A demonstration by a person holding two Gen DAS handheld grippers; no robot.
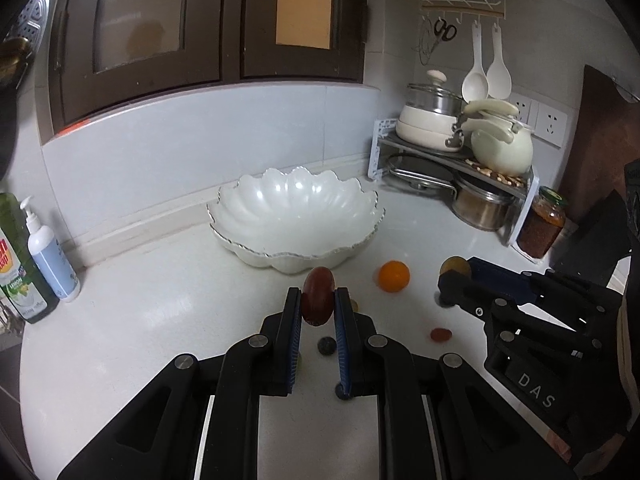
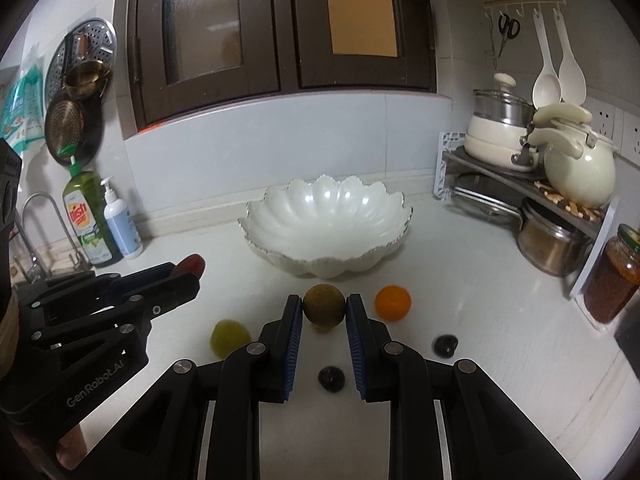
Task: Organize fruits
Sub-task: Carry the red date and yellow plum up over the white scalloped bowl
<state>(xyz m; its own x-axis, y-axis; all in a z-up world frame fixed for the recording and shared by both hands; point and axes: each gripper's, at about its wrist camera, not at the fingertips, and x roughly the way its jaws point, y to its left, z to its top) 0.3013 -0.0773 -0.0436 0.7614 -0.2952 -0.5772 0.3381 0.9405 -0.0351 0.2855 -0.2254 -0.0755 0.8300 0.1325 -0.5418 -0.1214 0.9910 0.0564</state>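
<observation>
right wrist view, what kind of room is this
Most likely a home kitchen. A corner rack of pots stands on the white counter, dish soap sits beside a faucet, and spoons hang on wall hooks under dark cabinets.

Left gripper (image 1: 318, 300) clamped on a dark red oval fruit (image 1: 318, 296), held upright above white countertop (image 1: 160, 320), just short of empty white scalloped bowl (image 1: 294, 216). Right gripper (image 1: 448, 276) at right edge pinching a brownish round fruit (image 1: 454, 266); orange (image 1: 394, 276) between the two grippers, small red fruit (image 1: 441, 335) nearer, dark berry (image 1: 326, 346) under left fingers. Soap bottles (image 1: 50, 256) far left, pot rack (image 1: 460, 160) and jar (image 1: 542, 226) far right.
</observation>
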